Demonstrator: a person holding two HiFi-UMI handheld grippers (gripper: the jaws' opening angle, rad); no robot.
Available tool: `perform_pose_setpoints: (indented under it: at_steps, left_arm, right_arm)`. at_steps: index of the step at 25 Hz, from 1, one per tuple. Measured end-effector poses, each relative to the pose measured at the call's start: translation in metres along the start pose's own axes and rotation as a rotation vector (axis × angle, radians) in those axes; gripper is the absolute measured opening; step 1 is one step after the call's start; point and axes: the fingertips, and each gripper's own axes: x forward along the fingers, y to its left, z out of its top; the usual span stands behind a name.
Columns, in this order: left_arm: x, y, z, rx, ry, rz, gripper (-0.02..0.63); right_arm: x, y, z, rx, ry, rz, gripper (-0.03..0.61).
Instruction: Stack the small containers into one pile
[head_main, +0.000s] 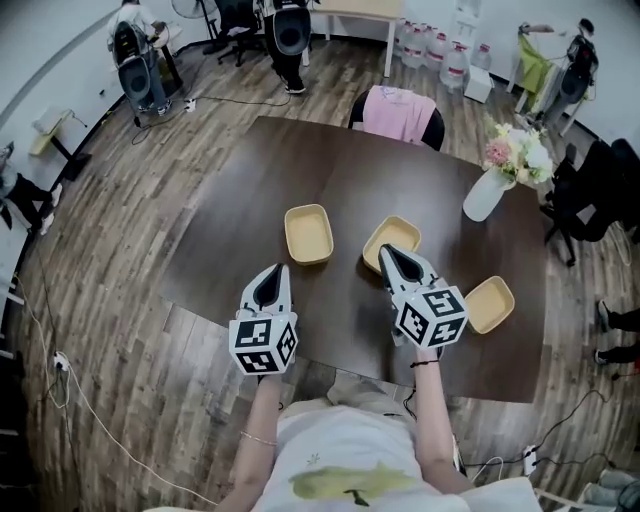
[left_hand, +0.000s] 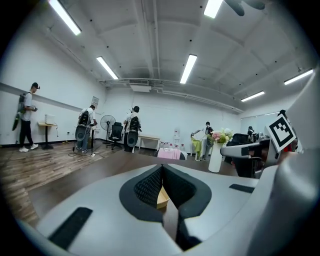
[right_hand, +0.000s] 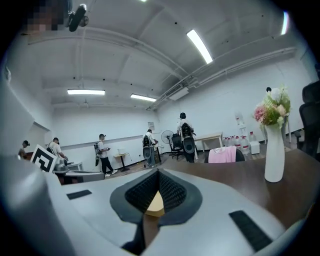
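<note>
Three shallow beige containers lie apart on the dark table (head_main: 300, 160): a left one (head_main: 308, 233), a middle one (head_main: 398, 236) and a right one (head_main: 489, 304) near the table's right edge. My left gripper (head_main: 277, 268) hovers just in front of the left container, jaws together and empty. My right gripper (head_main: 386, 250) reaches over the near rim of the middle container, also shut with nothing held. In the left gripper view a sliver of container (left_hand: 161, 197) shows below the closed tips (left_hand: 162, 169). The right gripper view shows a container (right_hand: 155, 205) under its closed tips (right_hand: 158, 172).
A white vase with flowers (head_main: 485, 195) stands at the table's right rear, also visible as the vase (right_hand: 274, 155). A chair draped with pink cloth (head_main: 398, 112) sits at the far edge. People and office chairs are in the room beyond. The table's near edge lies under my wrists.
</note>
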Motion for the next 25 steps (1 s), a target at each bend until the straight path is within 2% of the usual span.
perform_pose_setpoints:
  at_steps: [5, 12, 19, 25]
  left_arm:
    - [0.015, 0.010, -0.015, -0.036, 0.045, 0.031, 0.025]
    - [0.032, 0.030, -0.042, -0.076, 0.140, 0.066, 0.025]
    - [0.055, 0.046, -0.076, -0.122, 0.241, 0.054, 0.025]
    - [0.074, 0.053, -0.087, -0.134, 0.271, 0.035, 0.025]
  right_arm:
    - [0.037, 0.003, -0.006, 0.018, 0.027, 0.046, 0.021]
    - [0.077, -0.001, -0.028, 0.070, 0.077, 0.057, 0.021]
    - [0.125, -0.001, -0.064, 0.102, 0.173, 0.042, 0.021]
    - [0.158, -0.004, -0.087, 0.124, 0.248, 0.028, 0.025]
